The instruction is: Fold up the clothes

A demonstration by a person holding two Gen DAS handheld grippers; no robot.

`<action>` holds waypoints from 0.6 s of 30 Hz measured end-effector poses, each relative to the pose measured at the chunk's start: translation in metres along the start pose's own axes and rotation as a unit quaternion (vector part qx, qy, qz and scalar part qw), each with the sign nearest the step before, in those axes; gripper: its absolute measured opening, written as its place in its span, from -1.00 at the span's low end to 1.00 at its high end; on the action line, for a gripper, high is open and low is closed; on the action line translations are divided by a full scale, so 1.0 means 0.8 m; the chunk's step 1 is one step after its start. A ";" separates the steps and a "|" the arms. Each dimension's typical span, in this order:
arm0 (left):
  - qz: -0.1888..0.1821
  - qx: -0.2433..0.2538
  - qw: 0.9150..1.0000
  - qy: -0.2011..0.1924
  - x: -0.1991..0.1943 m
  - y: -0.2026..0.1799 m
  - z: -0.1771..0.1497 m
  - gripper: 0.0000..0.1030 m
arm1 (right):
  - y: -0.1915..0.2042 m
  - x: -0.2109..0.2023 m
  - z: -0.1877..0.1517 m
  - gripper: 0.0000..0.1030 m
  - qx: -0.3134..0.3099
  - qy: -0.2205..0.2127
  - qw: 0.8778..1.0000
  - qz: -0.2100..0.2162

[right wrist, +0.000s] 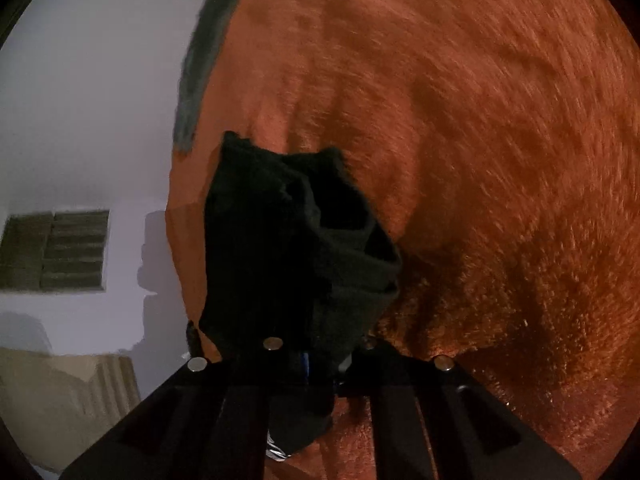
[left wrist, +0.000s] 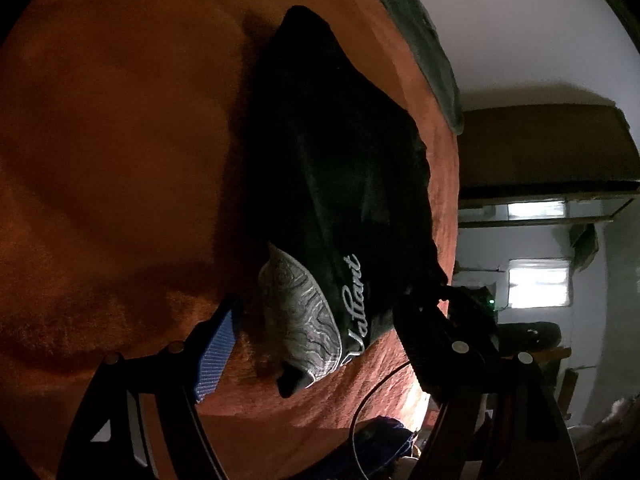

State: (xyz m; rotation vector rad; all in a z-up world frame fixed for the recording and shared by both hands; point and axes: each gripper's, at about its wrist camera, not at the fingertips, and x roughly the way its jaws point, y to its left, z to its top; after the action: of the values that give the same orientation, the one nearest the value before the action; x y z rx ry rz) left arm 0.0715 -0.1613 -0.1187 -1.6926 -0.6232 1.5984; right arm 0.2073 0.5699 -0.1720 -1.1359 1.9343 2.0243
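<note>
A black garment (left wrist: 340,152) with white script lettering (left wrist: 354,300) and a grey swirl print (left wrist: 304,312) lies on an orange fuzzy blanket (left wrist: 112,160). My left gripper (left wrist: 320,344) stands open over the garment's near end. Its blue-padded finger (left wrist: 216,356) is just left of the print, and the other finger (left wrist: 420,344) is by the garment's right edge. In the right wrist view, my right gripper (right wrist: 316,360) is shut on a bunched fold of the black garment (right wrist: 288,248), which rises in front of the fingers and hides the pads.
A grey-green cloth (left wrist: 424,52) runs along the blanket's far edge, also seen as a grey-green strip (right wrist: 200,60). White wall and a bright window (left wrist: 536,280) lie beyond the bed. A blue cloth (left wrist: 384,436) and a thin cable (left wrist: 360,412) sit near the bottom.
</note>
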 end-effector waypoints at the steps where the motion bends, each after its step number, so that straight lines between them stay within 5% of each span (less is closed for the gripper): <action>1: 0.000 0.011 1.000 0.004 -0.002 -0.010 0.011 0.51 | -0.005 0.002 0.000 -0.74 0.008 0.006 1.000 0.005; 3: 0.003 0.044 0.999 0.009 -0.008 -0.034 0.035 0.51 | -0.011 0.001 -0.001 -0.53 0.016 0.012 1.000 0.005; 6: 0.036 0.145 0.989 0.017 -0.018 -0.091 0.086 0.51 | -0.013 -0.003 -0.002 -0.51 0.005 0.017 1.000 0.005; 8: 0.065 0.165 0.984 0.008 -0.023 -0.105 0.105 0.51 | -0.015 -0.007 -0.003 -0.51 -0.004 0.020 1.000 0.004; 14: 0.083 0.118 0.989 -0.013 -0.021 -0.052 0.068 0.51 | -0.007 -0.056 0.010 -0.51 -0.118 0.029 0.991 -0.052; 15: 0.081 0.098 0.992 -0.002 -0.012 -0.035 0.061 0.51 | 0.000 -0.062 0.021 -0.43 -0.157 0.039 0.985 -0.064; 16: 0.075 0.075 0.994 0.012 -0.003 -0.018 0.056 0.51 | 0.008 -0.067 0.033 -0.09 -0.195 0.051 0.977 -0.074; 18: 0.060 0.047 0.997 0.027 0.011 0.003 0.051 0.51 | 0.026 -0.071 0.067 0.04 -0.271 0.091 0.954 -0.092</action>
State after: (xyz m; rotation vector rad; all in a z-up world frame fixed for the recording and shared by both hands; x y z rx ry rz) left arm 0.0323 -0.1492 -0.1251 -1.7254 -0.4195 1.6335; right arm 0.2131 0.6368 -0.1274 -1.5935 1.2884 2.4891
